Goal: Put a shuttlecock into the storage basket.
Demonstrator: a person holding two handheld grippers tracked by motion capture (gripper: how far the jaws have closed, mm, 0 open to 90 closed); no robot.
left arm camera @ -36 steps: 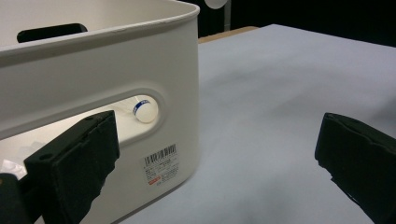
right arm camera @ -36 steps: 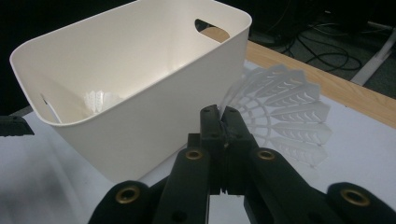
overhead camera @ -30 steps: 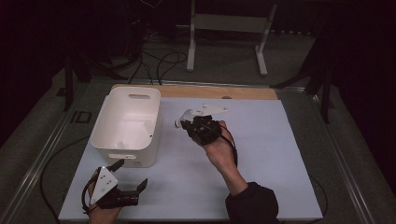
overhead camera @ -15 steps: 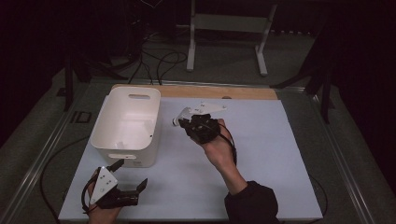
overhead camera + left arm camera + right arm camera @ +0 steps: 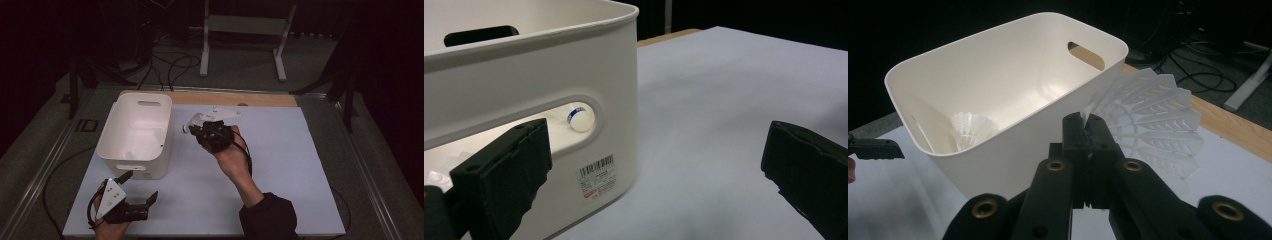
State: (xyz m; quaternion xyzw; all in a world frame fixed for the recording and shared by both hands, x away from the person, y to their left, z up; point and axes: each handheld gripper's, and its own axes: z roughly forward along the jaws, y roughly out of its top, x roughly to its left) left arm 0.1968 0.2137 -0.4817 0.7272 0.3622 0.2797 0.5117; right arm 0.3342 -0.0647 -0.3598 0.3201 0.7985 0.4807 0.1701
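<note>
Right tongs pinch a shuttlecock beside the bin (left tongs gape, empty).

The tub is smooth white plastic with a soft shine. The shuttlecock in the right hand-held gripper has a thin, ribbed, see-through white plastic skirt. The jaw pads look like matt black foam, a bit rough. The table has a matt, pale sheet on top, and bare wood shows along its far edge.
</note>
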